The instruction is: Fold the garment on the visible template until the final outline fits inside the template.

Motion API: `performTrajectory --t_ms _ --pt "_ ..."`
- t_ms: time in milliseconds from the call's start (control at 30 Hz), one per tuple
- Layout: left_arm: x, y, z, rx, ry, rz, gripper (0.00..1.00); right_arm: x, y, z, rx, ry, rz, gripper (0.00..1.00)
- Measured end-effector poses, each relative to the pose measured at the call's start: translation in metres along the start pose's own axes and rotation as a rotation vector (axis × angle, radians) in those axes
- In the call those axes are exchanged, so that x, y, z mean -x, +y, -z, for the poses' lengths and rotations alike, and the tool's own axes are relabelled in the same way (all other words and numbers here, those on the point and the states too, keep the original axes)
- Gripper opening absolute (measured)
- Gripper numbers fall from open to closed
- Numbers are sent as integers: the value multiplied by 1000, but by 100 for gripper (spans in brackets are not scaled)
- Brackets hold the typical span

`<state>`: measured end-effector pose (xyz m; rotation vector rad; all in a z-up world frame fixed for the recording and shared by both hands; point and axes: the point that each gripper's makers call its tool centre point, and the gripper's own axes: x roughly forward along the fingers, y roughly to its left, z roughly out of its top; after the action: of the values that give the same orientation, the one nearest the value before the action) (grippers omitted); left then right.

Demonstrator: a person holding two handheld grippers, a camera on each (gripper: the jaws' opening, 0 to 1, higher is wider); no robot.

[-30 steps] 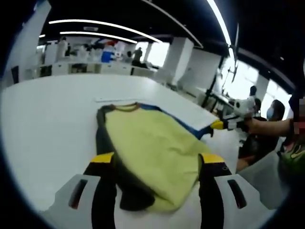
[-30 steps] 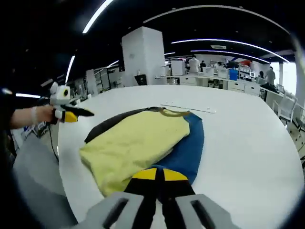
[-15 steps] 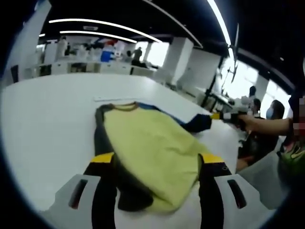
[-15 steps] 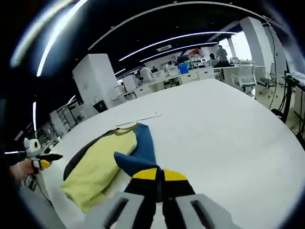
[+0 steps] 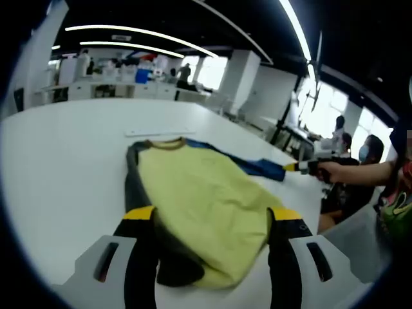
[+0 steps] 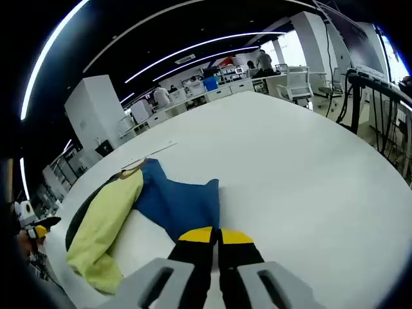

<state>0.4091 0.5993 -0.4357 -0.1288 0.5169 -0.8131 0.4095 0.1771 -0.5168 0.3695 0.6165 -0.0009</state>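
The long-sleeved garment with a yellow-green front, a blue sleeve and a dark grey sleeve [image 5: 199, 206] lies flat on the broad white round tabletop [image 5: 64, 154], its tan collar pointing toward a thin pale strip [image 5: 158, 132] that lies on the surface just past the neckline. The step in hand looks like spreading out or drawing the blue sleeve [image 6: 180, 203] ahead of a fold: the right claw [image 6: 215, 235] has its yellow-tipped jaws pressed together on the cuff end of that sleeve, and the blue cloth fans away from it toward the yellow body [image 6: 103, 228]. In the left gripper view this same claw appears off to the right, at the end of the stretched blue sleeve, held by a hand. The left claw [image 5: 212, 215] is spread wide, its two jaws standing either side of the garment's lower hem, holding nothing as far as can be judged. No outlined template is plainly visible on the tabletop, so whether the cloth sits inside one cannot be told. The next move likely calls for carrying the blue sleeve across the yellow body and laying it flat, then taking the dark grey sleeve [image 5: 132, 193] likewise. No containers are in sight.
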Motion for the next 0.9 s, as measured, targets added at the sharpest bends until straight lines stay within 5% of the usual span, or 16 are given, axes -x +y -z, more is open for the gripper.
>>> performTrajectory --t_ms 433,600,900 --pt "3 1 1 5 -4 -8 65 -1 -6 17 45 44 46 0" --pt "4 1 2 8 -7 -10 65 -2 -10 16 180 55 74 0" --pt "6 2 3 14 -13 -12 65 -1 -1 11 248 35 60 11"
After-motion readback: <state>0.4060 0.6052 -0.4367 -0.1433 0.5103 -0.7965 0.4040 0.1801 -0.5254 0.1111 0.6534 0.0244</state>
